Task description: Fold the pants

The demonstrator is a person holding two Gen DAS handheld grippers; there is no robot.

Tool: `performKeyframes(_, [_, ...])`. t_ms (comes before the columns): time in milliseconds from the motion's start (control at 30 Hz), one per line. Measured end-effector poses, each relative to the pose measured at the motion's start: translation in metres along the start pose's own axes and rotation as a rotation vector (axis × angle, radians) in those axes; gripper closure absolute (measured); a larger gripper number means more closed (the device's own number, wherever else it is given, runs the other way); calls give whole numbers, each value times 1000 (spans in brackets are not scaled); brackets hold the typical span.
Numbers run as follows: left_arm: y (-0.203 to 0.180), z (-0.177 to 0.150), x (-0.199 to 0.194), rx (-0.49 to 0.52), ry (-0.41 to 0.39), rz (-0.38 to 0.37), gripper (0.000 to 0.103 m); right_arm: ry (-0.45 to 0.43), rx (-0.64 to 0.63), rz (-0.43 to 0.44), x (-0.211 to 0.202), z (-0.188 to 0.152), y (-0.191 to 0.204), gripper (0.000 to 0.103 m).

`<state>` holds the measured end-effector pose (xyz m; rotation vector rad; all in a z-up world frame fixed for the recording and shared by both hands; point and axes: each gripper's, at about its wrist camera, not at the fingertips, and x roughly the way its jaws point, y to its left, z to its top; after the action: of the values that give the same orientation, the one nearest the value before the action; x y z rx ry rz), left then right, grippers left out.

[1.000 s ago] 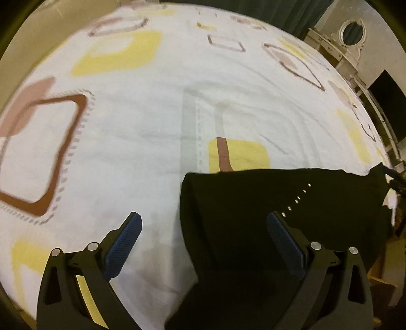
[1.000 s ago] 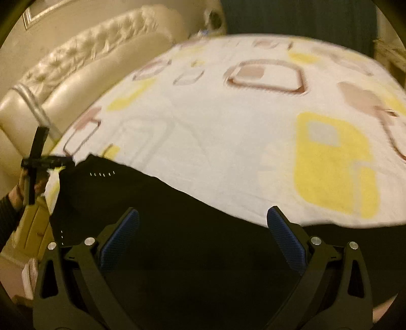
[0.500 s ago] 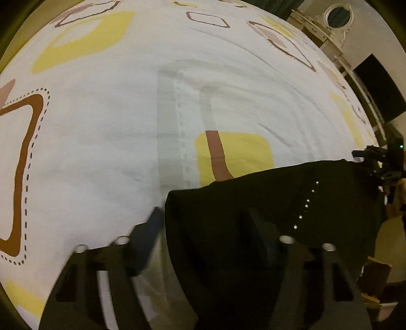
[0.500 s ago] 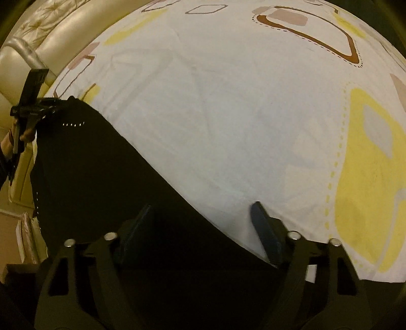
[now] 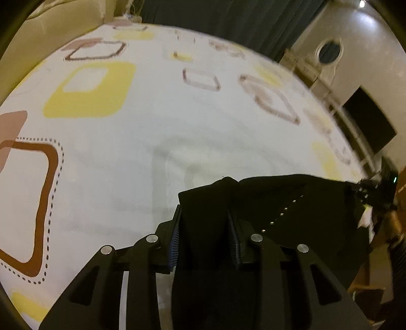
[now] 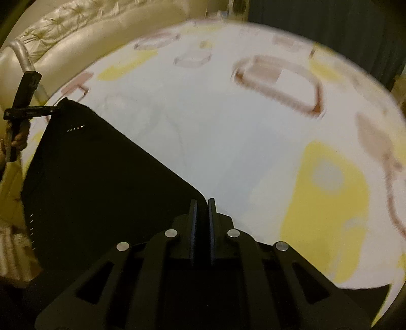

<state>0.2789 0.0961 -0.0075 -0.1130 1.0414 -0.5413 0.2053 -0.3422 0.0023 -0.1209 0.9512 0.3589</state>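
Left fingers (image 5: 179,228) closing, bunched black pants (image 5: 304,215) corner between; right gripper (image 6: 202,223) now clamped on opposite corner. Both open a moment ago; edge ready to lift off bed sheet (image 5: 152,114).

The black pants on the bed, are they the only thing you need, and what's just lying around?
Needed:
black pants
left gripper, closing on a pants corner
right gripper, shut on another corner
bed sheet underneath

Just there:
headboard
curtain
oval mirror

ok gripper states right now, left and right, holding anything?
Left gripper: jaws closing, clamped on a bunched fold of the black pants.
Right gripper: shut on the pants' edge.
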Motion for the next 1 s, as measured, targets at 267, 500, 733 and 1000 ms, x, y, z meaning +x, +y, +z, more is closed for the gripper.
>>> performKeyframes(267, [-22, -22, -29, 19, -78, -22, 71, -121, -99, -104, -43, -43, 54, 96])
performKeyframes(500, [-40, -74, -78, 28, -155, -56, 71, -198, -154, -125, -93, -106, 98, 96])
performKeyframes(733, [-35, -140, -102, -24, -151, -65, 71, -176, -202, -111, -102, -163, 137, 95])
performKeyframes(1000, [-19, -199, -92, -127, -111, -70, 71, -83, -232, -61, -88, -212, 169, 95])
